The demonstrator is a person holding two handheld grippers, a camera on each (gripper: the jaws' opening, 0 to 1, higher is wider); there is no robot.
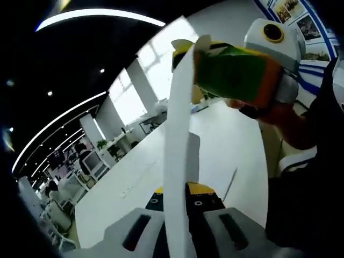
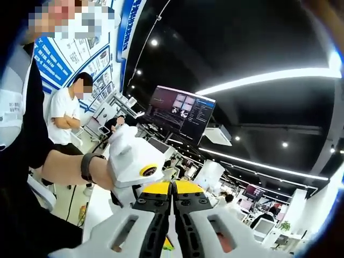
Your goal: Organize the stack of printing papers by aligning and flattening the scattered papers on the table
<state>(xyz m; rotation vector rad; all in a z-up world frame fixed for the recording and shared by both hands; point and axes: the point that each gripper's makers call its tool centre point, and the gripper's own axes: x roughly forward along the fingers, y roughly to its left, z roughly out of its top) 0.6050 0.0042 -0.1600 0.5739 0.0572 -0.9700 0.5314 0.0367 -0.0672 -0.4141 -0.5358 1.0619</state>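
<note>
The stack of white printing paper [image 1: 180, 140] is held off the table and seen edge-on, as a tall white band up the middle of the left gripper view. My left gripper [image 1: 178, 189] is shut on its lower end, a yellow-tipped jaw on each side. My right gripper [image 1: 191, 49], green and orange, clamps the stack's far end at the top right. In the right gripper view my right gripper [image 2: 172, 187] is shut, with a thin white paper edge [image 2: 173, 236] between the jaws. A hand with a dark wristband [image 2: 88, 166] reaches in from the left.
A white table [image 1: 231, 134] lies behind the paper. Office desks and chairs [image 1: 91, 164] stand at the left, under bright windows [image 1: 129, 99]. A large dark monitor [image 2: 183, 113] hangs ahead. A person in a white shirt [image 2: 64, 115] stands by a poster wall.
</note>
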